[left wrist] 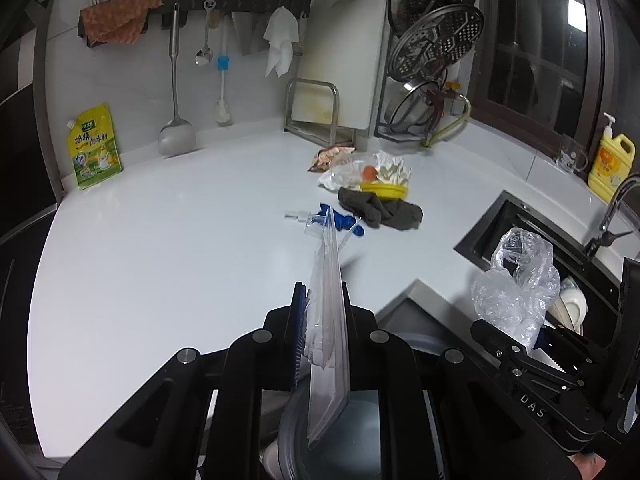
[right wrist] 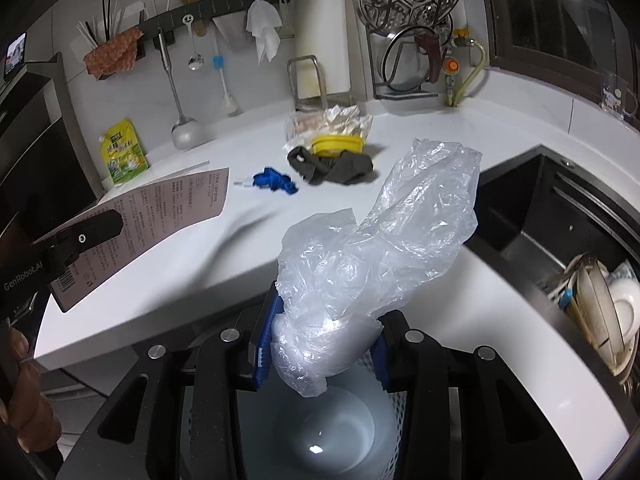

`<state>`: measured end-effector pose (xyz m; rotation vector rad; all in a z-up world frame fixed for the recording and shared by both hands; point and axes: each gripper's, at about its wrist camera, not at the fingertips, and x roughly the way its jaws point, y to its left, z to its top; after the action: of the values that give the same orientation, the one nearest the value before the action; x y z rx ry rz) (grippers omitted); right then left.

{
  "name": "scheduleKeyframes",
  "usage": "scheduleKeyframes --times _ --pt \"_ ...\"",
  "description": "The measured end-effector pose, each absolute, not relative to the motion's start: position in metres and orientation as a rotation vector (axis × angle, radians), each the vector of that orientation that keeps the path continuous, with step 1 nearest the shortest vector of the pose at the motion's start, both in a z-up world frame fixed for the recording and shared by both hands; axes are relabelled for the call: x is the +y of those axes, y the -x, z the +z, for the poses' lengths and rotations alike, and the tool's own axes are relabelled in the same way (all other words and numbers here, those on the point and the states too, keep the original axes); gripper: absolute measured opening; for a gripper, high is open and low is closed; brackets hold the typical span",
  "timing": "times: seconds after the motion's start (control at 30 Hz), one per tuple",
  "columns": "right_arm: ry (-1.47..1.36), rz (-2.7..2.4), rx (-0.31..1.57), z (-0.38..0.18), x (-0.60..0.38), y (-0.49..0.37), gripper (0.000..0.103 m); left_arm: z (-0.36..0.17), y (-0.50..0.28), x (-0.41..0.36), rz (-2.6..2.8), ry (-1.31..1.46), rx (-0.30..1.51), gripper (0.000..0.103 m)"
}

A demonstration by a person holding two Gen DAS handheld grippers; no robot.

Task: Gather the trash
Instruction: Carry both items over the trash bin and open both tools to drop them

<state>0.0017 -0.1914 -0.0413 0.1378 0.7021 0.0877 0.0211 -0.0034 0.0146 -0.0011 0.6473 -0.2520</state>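
My left gripper (left wrist: 325,322) is shut on a flat printed plastic package (left wrist: 328,320), seen edge-on, held above a trash bin (left wrist: 340,452). It shows as a grey printed sheet (right wrist: 160,216) in the right wrist view. My right gripper (right wrist: 324,344) is shut on a crumpled clear plastic bag (right wrist: 384,248), held over the white mesh trash bin (right wrist: 340,432). The bag also shows in the left wrist view (left wrist: 516,284). On the white counter (left wrist: 160,240) lie a blue wrapper (left wrist: 344,220), a dark rag (left wrist: 380,208), a yellow lid (left wrist: 384,190) and food scraps in plastic (left wrist: 368,172).
A sink (right wrist: 560,240) with dishes (right wrist: 608,308) lies at the right. A green seasoning pouch (left wrist: 94,148), hanging utensils (left wrist: 176,80), a cutting board rack (left wrist: 320,108) and a lid rack (left wrist: 432,60) line the back wall. A yellow soap bottle (left wrist: 612,156) stands by the window.
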Motion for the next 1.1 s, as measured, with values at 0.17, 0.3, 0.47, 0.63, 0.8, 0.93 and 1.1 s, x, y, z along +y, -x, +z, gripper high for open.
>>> scheduleKeyframes --times 0.17,0.3,0.47,0.63,0.8,0.93,1.1 --pt "-0.136 0.102 0.726 -0.051 -0.184 0.018 0.038 0.002 -0.001 -0.005 -0.265 -0.016 0.663 0.015" --pt "-0.117 0.114 0.742 -0.057 -0.18 0.032 0.038 -0.007 0.014 -0.01 -0.288 -0.027 0.675 0.015" --pt "-0.112 0.127 0.76 -0.066 -0.179 0.048 0.038 -0.02 0.029 -0.015 -0.322 -0.031 0.703 0.013" --pt "-0.103 0.141 0.775 -0.071 -0.177 0.059 0.038 -0.03 0.044 -0.021 -0.362 -0.046 0.724 0.013" --pt "-0.105 0.153 0.788 -0.077 -0.176 0.067 0.038 -0.037 0.052 -0.024 -0.391 -0.044 0.745 0.013" --pt "-0.106 0.163 0.806 -0.084 -0.174 0.072 0.038 -0.047 0.055 -0.026 -0.404 -0.051 0.776 0.013" --pt "-0.116 0.173 0.839 -0.095 -0.174 0.071 0.038 -0.06 0.055 -0.028 -0.404 -0.052 0.818 0.013"
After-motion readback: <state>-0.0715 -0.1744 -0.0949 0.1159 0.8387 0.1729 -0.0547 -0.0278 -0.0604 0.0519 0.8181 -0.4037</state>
